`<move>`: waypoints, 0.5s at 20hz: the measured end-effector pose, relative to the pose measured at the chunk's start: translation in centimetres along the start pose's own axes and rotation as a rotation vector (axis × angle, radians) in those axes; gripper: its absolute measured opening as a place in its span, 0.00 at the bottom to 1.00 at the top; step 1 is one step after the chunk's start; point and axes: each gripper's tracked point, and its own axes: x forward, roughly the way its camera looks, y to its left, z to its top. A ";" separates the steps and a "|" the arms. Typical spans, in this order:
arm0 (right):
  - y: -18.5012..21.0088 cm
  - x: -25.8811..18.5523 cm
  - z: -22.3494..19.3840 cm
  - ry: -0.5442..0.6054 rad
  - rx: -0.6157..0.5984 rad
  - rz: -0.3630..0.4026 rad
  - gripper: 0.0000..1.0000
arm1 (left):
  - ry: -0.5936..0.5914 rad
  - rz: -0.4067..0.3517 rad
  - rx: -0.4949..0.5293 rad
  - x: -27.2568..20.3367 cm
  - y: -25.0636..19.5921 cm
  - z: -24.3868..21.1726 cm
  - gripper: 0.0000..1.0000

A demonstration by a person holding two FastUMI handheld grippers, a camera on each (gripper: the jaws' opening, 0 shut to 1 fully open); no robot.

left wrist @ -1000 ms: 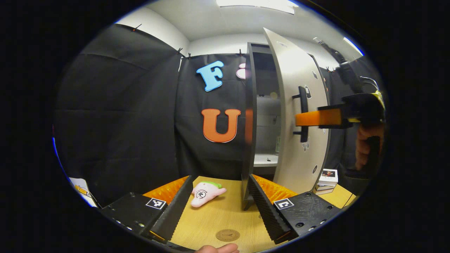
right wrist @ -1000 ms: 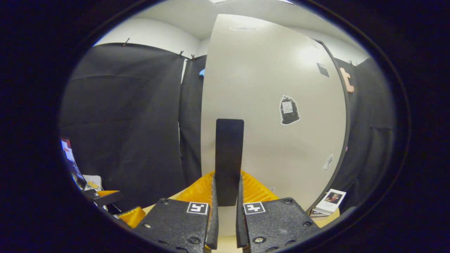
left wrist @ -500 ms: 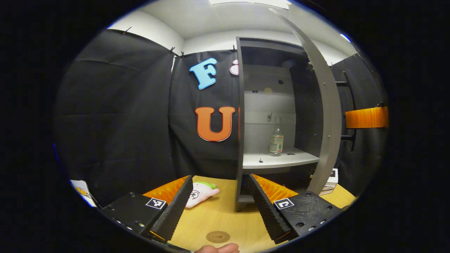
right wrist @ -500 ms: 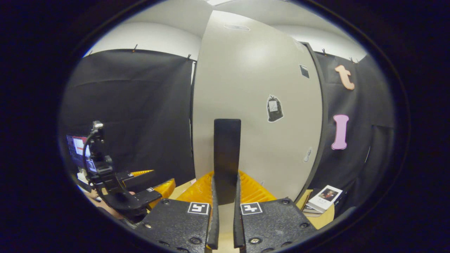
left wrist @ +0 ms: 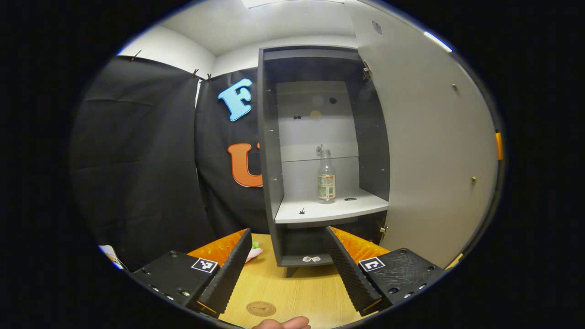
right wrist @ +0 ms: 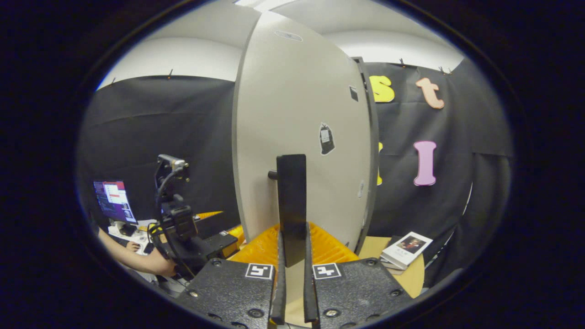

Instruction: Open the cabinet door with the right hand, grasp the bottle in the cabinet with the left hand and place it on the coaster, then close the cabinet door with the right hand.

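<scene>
Straight ahead of the left hand-held gripper (left wrist: 287, 269), whose fingers stand spread wide with nothing between them, the cabinet (left wrist: 269, 151) is open with its door (left wrist: 434, 151) swung aside to the right. On its middle shelf (left wrist: 329, 210) stands the bottle (left wrist: 326, 176), upright, alone, toward the back. It looks a clear, light plastic one, probably smooth and easily squeezed, so the labelled body seems the best place to grip. Low on the table (left wrist: 301, 292), near the fingers, lies the round coaster (left wrist: 261, 309), bare.

Over in the right gripper view, the right hand-held gripper (right wrist: 292, 292) is pinched on the door's dark handle (right wrist: 291, 205), both fingers pressing its sides. Books (right wrist: 404, 249) lie on the table beyond the door.
</scene>
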 end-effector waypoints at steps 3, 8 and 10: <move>-2.8 -1.9 -0.2 -0.018 -0.066 -0.112 0.17 | -0.015 0.006 -0.008 3.6 -1.6 1.3 0.96; -6.3 -3.0 -0.9 -0.034 0.048 -0.241 0.16 | -0.025 -0.027 -0.033 11.5 -3.9 1.9 0.96; -7.9 -3.6 -0.8 -0.047 0.141 -0.297 0.17 | -0.027 -0.034 -0.024 14.4 -4.6 2.1 0.96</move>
